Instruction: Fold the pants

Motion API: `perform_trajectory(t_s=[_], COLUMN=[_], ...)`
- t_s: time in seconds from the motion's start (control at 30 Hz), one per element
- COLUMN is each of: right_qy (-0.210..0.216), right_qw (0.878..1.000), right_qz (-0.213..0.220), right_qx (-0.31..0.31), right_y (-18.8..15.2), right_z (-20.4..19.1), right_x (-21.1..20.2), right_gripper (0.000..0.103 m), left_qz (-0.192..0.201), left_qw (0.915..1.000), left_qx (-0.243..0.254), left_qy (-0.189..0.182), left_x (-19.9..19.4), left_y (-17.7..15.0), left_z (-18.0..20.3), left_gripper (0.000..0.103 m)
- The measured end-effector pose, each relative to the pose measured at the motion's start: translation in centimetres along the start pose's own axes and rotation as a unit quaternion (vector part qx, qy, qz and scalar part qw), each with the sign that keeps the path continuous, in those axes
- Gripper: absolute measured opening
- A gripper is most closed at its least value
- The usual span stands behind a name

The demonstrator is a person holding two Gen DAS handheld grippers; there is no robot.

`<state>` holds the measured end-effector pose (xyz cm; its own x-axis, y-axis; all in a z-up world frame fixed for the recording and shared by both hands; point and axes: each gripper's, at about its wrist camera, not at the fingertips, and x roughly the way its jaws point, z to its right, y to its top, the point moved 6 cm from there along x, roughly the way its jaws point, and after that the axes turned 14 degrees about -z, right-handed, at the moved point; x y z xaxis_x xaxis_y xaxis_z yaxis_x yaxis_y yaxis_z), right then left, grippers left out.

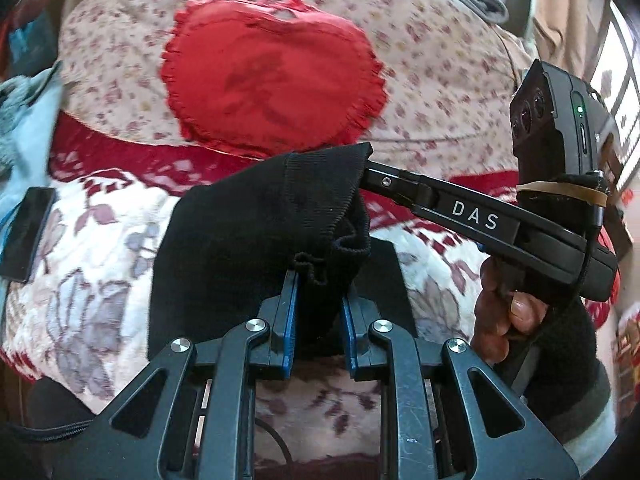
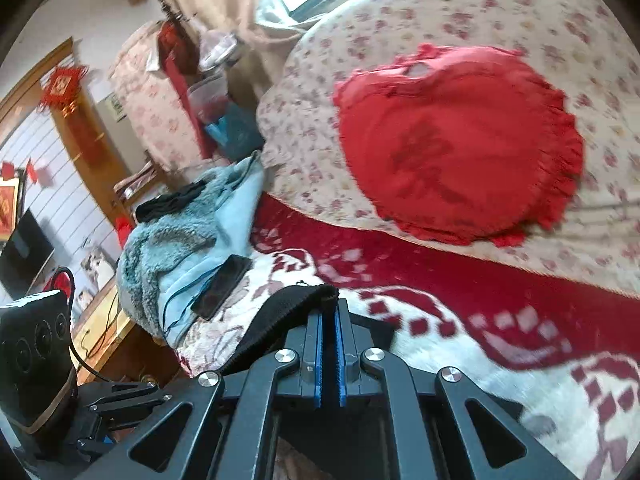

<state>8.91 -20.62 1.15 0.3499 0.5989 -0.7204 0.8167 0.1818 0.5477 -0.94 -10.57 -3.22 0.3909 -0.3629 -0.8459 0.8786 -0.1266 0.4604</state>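
Note:
The black pants (image 1: pixel 248 232) hang bunched above the bed, lifted between both grippers. My left gripper (image 1: pixel 319 286) is shut on a gathered fold, with cloth pinched between its blue pads. The right gripper comes in from the right in the left wrist view, held by a hand (image 1: pixel 508 316). Its tips are buried in the ribbed cuff (image 1: pixel 320 184). In the right wrist view my right gripper (image 2: pixel 330 306) is shut on the ribbed black edge of the pants (image 2: pixel 280 312), and its pads are nearly touching. The rest of the pants drapes below, out of sight.
A red heart-shaped pillow (image 1: pixel 272 80) lies on the floral bedspread (image 2: pixel 500 12) behind the pants. A red and white blanket (image 2: pixel 460 344) covers the near part of the bed. A light blue fleece garment (image 2: pixel 180 248) and a black phone (image 2: pixel 222 286) lie at the left edge.

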Motion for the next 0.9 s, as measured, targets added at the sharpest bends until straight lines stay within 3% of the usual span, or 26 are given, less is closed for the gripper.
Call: perform_trajectory(t_s=[0.5,0.9], right_qy=[-0.026,-0.025], right_qw=[0.997,0.992], right_qz=[0.005,-0.022], right_qx=[0.075,0.121], right_y=[-4.3,-6.3], right_z=[7.8,12.0], right_x=[-2.7,-0.7], right_gripper=[0.005,0.005], left_qz=[-0.061,-0.094], left_qw=[0.9966,0.9933], left_qx=[0.056,0.067], left_qy=[-0.007,0.002], left_x=[5.6,9.0], left_y=[-0.1,-0.2], left_z=[6.0,7.5], left_gripper=[0.018,0.018])
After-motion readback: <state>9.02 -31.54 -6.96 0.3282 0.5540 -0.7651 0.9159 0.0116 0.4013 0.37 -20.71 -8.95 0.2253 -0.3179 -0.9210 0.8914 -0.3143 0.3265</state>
